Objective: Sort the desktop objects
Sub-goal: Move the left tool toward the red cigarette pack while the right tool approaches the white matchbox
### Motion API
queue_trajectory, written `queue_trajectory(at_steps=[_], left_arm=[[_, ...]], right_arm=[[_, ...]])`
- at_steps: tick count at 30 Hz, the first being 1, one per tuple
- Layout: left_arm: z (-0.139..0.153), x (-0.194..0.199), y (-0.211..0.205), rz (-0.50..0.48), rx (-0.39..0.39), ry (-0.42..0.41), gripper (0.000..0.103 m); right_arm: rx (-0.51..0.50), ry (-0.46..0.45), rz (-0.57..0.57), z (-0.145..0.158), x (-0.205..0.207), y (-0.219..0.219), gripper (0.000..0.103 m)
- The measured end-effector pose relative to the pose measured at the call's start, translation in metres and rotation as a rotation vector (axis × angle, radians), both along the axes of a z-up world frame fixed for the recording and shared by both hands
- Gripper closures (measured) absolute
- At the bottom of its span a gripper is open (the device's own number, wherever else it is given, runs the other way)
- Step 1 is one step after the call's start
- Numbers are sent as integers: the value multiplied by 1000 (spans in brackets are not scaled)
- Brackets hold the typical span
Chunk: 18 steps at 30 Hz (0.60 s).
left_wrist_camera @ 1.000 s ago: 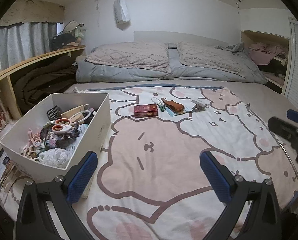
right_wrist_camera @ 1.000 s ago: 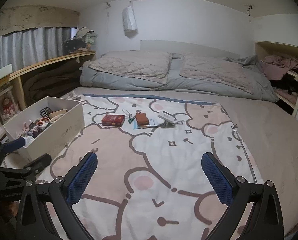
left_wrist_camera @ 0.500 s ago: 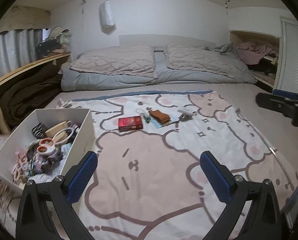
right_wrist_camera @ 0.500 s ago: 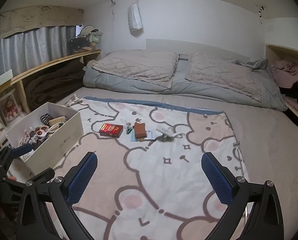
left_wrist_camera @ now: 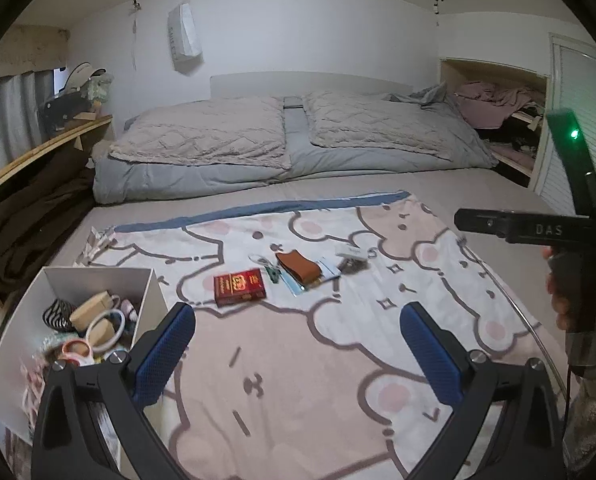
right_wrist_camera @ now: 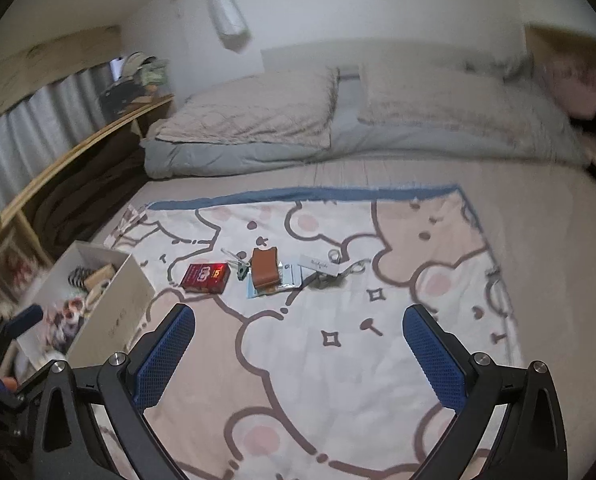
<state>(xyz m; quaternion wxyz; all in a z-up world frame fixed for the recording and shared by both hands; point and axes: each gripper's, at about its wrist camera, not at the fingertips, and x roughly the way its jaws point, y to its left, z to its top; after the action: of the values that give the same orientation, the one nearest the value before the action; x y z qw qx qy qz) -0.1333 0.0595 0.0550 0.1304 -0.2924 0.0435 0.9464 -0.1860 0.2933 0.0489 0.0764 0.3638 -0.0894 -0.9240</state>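
Flat red rectangular box with gold print point(left_wrist_camera: 239, 286), lying face up on the bear-print blanket, left end of a short row of small items. Just right of it: a small green clip on a loop point(left_wrist_camera: 272, 271), then a tan leather pouch point(left_wrist_camera: 298, 266) resting partly on a pale blue card point(left_wrist_camera: 302, 283). Farther right, a white tag with a dark metal bunch point(left_wrist_camera: 351, 261), details unclear. Open white cardboard box point(left_wrist_camera: 154, 296) at left, well apart from the row, filled with hair clips, rings and small wooden pieces point(left_wrist_camera: 94, 322).

Our grippers point(left_wrist_camera: 298, 344) are black frames with silver screws and blue textured pads point(left_wrist_camera: 166, 354) — one marked "DAS", green light lit.
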Motion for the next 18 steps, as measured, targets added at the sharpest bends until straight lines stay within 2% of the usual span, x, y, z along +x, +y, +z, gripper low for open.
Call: queue_trajectory(at_steps=[4, 7, 18], left_arm=[[-12, -29, 1, 9, -1, -46, 0], [-30, -53, 6, 24, -27, -87, 0], [-98, -115, 9, 99, -44, -211, 0]], right_arm=[[-73, -63, -33, -22, -31, 11, 0], [-95, -67, -45, -42, -48, 10, 0], [-101, -109, -52, -109, -105, -7, 0]])
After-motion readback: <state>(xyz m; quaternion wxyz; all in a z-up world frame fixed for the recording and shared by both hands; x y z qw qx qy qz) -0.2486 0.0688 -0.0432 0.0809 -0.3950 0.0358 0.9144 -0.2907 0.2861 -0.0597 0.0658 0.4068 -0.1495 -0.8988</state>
